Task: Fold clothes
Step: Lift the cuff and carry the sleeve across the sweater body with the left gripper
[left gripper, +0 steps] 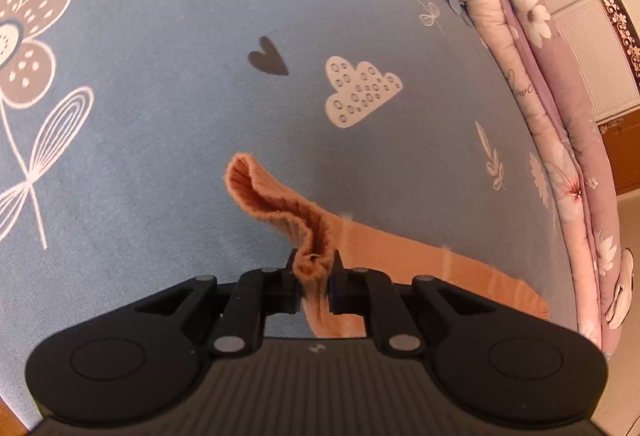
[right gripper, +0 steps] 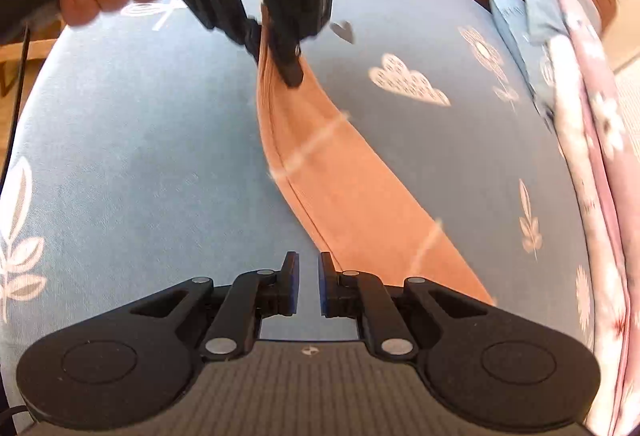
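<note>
Sock [left gripper: 308, 232], orange ribbed knit, hangs over the blue bedsheet [left gripper: 160, 116], cuff pinched in the left gripper [left gripper: 314, 268].
We judge it light, soft & floppy, so grab ends: left keeps the cuff; right gripper [right gripper: 309, 284], jaws nearly together w/ nothing between, prob. takes the toe end.

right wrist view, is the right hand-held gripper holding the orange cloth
No, the right hand-held gripper has nothing between its fingers, and the orange cloth passes beside it.
</note>
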### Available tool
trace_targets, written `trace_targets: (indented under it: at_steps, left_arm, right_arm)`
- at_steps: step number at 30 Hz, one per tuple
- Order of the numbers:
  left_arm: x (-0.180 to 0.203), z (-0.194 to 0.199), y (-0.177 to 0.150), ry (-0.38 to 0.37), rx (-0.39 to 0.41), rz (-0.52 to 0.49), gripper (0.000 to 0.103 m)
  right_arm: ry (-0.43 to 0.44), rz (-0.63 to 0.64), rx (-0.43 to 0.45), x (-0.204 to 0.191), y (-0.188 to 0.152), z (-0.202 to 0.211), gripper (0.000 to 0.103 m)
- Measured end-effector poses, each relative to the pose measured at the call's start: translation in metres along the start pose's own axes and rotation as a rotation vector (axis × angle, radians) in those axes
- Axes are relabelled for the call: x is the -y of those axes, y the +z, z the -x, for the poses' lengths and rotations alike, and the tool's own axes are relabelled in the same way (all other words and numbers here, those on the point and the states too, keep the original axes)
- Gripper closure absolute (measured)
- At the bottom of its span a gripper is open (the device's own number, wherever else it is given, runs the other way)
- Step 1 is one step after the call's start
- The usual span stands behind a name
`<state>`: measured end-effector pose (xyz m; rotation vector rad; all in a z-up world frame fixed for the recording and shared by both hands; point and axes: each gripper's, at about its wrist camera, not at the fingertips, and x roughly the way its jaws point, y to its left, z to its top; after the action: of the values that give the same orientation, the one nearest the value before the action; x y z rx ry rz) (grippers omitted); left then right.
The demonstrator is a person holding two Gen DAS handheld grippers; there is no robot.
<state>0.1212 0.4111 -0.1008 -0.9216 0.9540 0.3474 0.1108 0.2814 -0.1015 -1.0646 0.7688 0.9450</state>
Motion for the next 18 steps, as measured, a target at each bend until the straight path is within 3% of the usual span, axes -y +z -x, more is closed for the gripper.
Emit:
trace_targets:
  at_steps: [5,18]
  left_arm:
    - [0.053,0.013,0.004,-0.029,0.031,-0.112,0.096]
    - [0.206,0.015,-0.022,-0.194,0.005,-0.328,0.096]
  right_arm:
    - [-0.029,-0.096,-0.022,0.014,-0.037,0.018,0.092]
    - [-0.109,-0.287,-0.099,0.039,-0.146,0.054,0.088]
